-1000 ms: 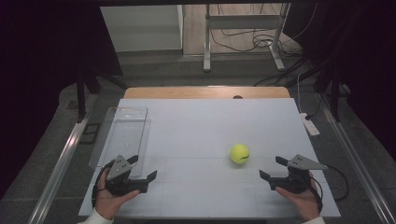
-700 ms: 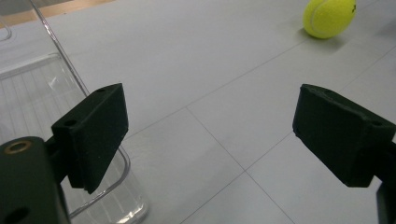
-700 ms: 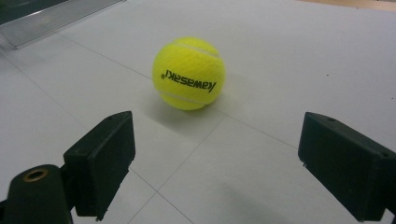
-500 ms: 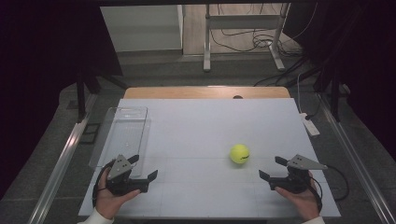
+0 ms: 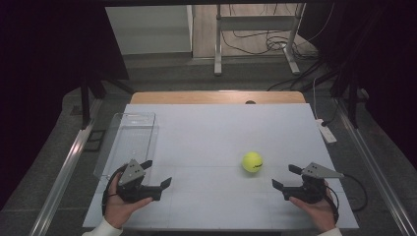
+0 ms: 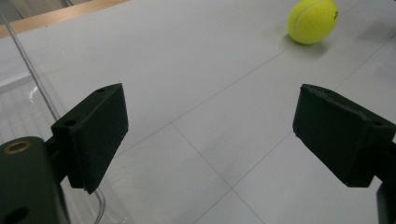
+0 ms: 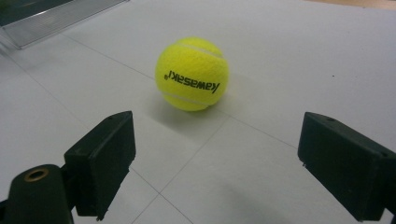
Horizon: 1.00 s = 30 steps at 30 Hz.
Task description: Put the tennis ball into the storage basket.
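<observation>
White table (image 5: pixel 206 132): one tennis ball (image 5: pixel 252 162), one clear tray (image 5: pixel 129 140), two grippers, left (image 5: pixel 157 173) and right (image 5: pixel 284 176), fingers apart.

Tennis ball (image 7: pixel 192 73) bright yellow-green, pale seam lines, black lettering (reads upside down). Tabletop (image 5: pixel 221 132) pale grey, thin grid lines; far edge light wood. Hand-held gripper jaws black. Tray (image 5: pixel 129 142) clear.

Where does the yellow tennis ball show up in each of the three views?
High view: tennis ball right of centre on the white table.
Left gripper view: top right corner.
Right gripper view: upper centre, print upside down.
Shared landmark: the clear plastic bin at the table's left edge.
</observation>
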{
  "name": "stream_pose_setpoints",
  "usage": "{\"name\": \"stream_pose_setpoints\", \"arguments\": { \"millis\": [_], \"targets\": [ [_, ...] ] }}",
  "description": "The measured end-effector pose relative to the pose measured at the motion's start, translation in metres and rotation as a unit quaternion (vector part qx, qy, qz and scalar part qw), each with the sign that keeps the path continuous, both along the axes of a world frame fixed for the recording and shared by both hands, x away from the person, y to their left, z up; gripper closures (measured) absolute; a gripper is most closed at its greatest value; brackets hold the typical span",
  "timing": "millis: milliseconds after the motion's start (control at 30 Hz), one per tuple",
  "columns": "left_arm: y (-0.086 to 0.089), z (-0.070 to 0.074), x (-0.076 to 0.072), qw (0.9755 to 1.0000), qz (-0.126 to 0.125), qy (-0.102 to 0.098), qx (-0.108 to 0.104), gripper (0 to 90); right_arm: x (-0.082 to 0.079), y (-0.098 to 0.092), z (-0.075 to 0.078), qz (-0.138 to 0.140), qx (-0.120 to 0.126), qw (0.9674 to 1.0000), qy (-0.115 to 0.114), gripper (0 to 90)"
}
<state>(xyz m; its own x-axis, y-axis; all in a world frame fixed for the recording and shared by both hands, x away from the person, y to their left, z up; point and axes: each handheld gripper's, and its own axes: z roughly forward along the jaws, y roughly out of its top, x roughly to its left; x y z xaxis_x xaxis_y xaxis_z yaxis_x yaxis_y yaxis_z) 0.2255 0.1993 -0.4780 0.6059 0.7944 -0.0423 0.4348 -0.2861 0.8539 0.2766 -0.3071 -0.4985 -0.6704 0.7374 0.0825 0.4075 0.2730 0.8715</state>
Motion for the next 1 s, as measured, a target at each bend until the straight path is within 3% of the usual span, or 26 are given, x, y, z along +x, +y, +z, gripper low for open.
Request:
{"name": "stream_pose_setpoints", "arguments": {
  "millis": [233,767,1000],
  "targets": [
    [-0.005,0.004,0.005,0.9998,-0.015,0.008,-0.001,11.0,0.0,0.0,0.0,-0.001,-0.001,1.0,0.0,11.5],
    [-0.018,0.015,0.017,0.9977,-0.061,0.021,0.022,11.1,0.0,0.0,-0.001,-0.003,-0.004,1.0,0.001,11.5],
    [-0.026,0.021,0.025,0.9967,-0.076,0.022,0.016,11.2,0.001,0.0,-0.001,-0.002,-0.005,1.0,0.002,11.5]
  ]
}}
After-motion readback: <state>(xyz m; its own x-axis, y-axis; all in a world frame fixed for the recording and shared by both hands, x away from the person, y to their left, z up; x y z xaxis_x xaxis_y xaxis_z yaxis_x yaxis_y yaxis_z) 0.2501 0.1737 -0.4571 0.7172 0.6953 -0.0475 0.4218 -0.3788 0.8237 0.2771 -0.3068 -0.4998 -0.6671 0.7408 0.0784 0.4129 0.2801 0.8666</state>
